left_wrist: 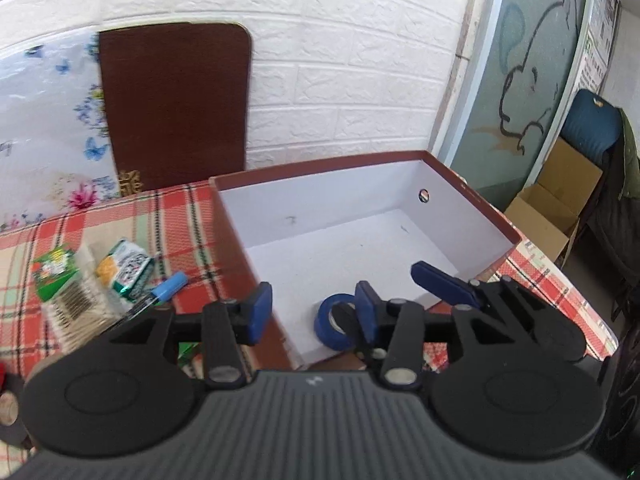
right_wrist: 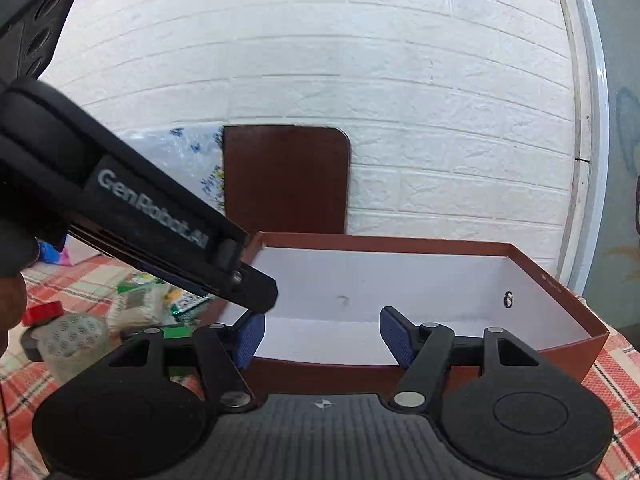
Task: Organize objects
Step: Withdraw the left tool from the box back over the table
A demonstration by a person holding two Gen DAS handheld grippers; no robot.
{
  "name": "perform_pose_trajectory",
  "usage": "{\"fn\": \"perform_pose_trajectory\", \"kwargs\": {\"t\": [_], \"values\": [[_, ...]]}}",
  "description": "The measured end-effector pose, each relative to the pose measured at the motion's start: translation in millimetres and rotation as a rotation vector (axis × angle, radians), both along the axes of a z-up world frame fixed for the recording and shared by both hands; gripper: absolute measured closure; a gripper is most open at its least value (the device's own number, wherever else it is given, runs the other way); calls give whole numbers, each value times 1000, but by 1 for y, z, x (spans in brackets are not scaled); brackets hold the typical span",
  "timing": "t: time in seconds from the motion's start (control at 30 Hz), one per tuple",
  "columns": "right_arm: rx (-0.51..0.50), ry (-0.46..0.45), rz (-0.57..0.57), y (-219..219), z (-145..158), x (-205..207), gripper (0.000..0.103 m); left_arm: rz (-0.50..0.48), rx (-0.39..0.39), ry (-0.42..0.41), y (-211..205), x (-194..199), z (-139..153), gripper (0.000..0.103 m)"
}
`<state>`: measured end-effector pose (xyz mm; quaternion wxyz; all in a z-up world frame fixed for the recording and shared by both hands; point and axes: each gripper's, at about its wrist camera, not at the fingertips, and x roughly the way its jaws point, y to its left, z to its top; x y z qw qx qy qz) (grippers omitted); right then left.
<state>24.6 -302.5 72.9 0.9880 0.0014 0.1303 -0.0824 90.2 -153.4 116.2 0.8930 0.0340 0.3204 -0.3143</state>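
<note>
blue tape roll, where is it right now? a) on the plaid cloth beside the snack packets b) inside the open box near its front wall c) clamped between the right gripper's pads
b: the blue tape roll lies on the white floor of the box, free of any pads.

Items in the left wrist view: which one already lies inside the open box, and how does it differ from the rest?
The blue tape roll: it rests on the box's white floor near the front wall, while the green packets and blue-capped pen lie on the checked cloth outside.
</note>
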Motion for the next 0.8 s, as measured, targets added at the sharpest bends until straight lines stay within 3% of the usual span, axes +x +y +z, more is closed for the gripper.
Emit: {"fn": "perform_pose_trajectory", "kwargs": {"t": [0.1, 0.23, 0.5, 0.6, 0.8], "values": [[-1, -24, 14, 12, 0, -9, 39, 43, -3, -7, 32, -11, -1, 52], [-1, -18, 53, 33, -1, -17, 39, 133, 49, 34, 77, -20, -17, 52], [8, 105, 147, 88, -24, -14, 43, 301, 100, 92, 153, -27, -46, 52], [46, 101, 119, 86, -11, -19, 43, 321, 104, 90, 163, -30, -48, 52], [211, 82, -42, 51, 21, -40, 39, 286, 105, 38, 154, -41, -43, 47]]}}
